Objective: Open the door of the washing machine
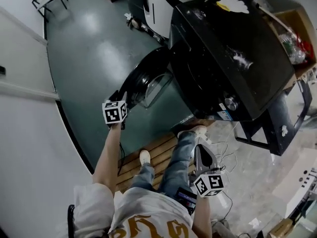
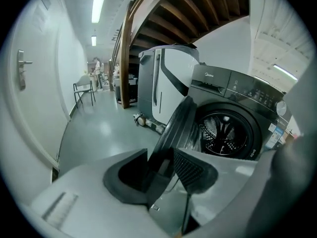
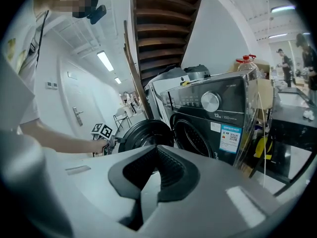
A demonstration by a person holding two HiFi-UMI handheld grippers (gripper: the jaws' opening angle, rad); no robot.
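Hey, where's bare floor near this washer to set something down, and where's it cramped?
Bare: the green floor between the open door and the white wall. Crowded: right of the washing machine, with the cardboard box, table frame and cables.

Head view looks steeply down; all 3 share the washer door (image 1: pixel 148 81).

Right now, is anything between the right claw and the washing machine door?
No. In the right gripper view the shut right claw faces the open door across bare air; the left claw holds that door's edge.
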